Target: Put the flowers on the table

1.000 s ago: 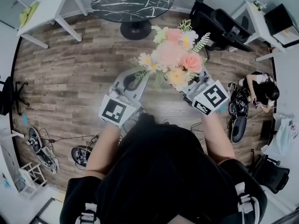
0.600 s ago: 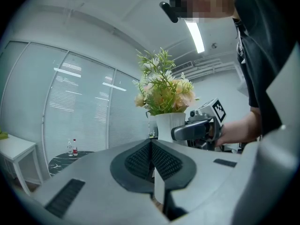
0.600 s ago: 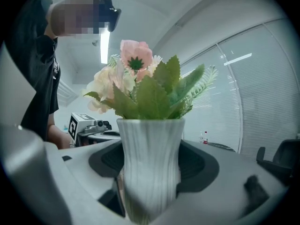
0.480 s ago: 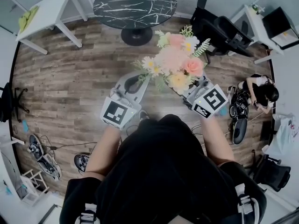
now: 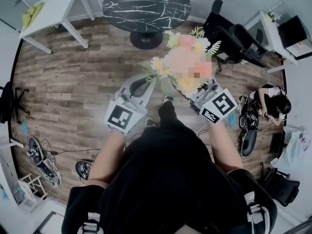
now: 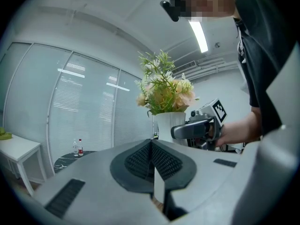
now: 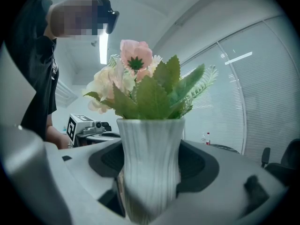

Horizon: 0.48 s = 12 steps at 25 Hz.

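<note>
A bunch of pink, cream and white flowers (image 5: pixel 183 65) stands in a ribbed white vase (image 7: pixel 150 163). My right gripper (image 5: pixel 196 92) is shut on the vase, its dark pads (image 7: pixel 199 165) against both sides. The blooms and leaves (image 7: pixel 140 86) rise above the jaws. My left gripper (image 5: pixel 142 82) is held to the left of the vase, shut, pads (image 6: pixel 152 161) together with nothing between them. From it I see the vase (image 6: pixel 168 125) and flowers (image 6: pixel 164 88) off to the right. The round black marble table (image 5: pixel 146 6) lies ahead across the wooden floor.
A white table (image 5: pixel 48 9) stands at the far left. Black office chairs (image 5: pixel 234 35) and a white desk (image 5: pixel 273 28) are at the right. A person (image 5: pixel 270 94) sits on the floor at the right. Gear (image 5: pixel 41 157) lies on the floor at left. Two bottles (image 6: pixel 77 146) stand on the marble table.
The person has walked forward, so the marble table sits a little closer. Both grippers keep their pose, and the vase stays held.
</note>
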Each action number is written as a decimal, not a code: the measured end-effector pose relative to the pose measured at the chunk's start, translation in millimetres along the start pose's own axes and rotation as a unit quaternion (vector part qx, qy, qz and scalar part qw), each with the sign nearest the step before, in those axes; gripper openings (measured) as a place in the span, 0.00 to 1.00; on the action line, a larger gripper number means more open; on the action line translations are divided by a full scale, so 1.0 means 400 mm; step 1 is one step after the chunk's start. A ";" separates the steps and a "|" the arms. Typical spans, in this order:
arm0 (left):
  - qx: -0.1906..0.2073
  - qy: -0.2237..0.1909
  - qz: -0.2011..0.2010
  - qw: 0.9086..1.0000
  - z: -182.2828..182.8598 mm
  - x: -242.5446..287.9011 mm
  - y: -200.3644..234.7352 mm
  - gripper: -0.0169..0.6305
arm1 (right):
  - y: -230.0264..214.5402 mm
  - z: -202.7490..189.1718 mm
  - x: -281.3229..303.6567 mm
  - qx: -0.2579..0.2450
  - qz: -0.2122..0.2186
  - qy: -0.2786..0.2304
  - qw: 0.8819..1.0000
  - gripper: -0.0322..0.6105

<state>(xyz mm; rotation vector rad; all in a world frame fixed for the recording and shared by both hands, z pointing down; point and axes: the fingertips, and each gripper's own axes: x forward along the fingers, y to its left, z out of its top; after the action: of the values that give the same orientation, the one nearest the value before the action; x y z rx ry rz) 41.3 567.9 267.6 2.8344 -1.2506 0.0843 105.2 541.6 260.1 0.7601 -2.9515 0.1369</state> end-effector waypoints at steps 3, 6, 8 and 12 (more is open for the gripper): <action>0.008 -0.006 0.011 1.000 0.012 0.014 0.027 0.05 | -0.024 -0.002 0.023 0.000 0.007 -0.002 1.000 0.57; 0.010 -0.008 0.023 1.000 0.012 0.035 0.065 0.05 | -0.061 -0.002 0.052 0.001 0.013 -0.006 1.000 0.57; 0.011 -0.004 0.030 0.999 0.010 0.056 0.091 0.05 | -0.091 -0.002 0.074 0.001 0.016 -0.006 1.000 0.57; 0.008 -0.008 0.042 0.999 0.017 0.096 0.130 0.05 | -0.144 0.005 0.108 0.006 0.026 -0.009 1.000 0.57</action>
<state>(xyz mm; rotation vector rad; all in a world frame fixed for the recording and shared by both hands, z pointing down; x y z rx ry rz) 29.1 504.2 264.5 2.8009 -1.3797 0.0752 95.5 470.6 266.7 0.6888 -2.9919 0.1530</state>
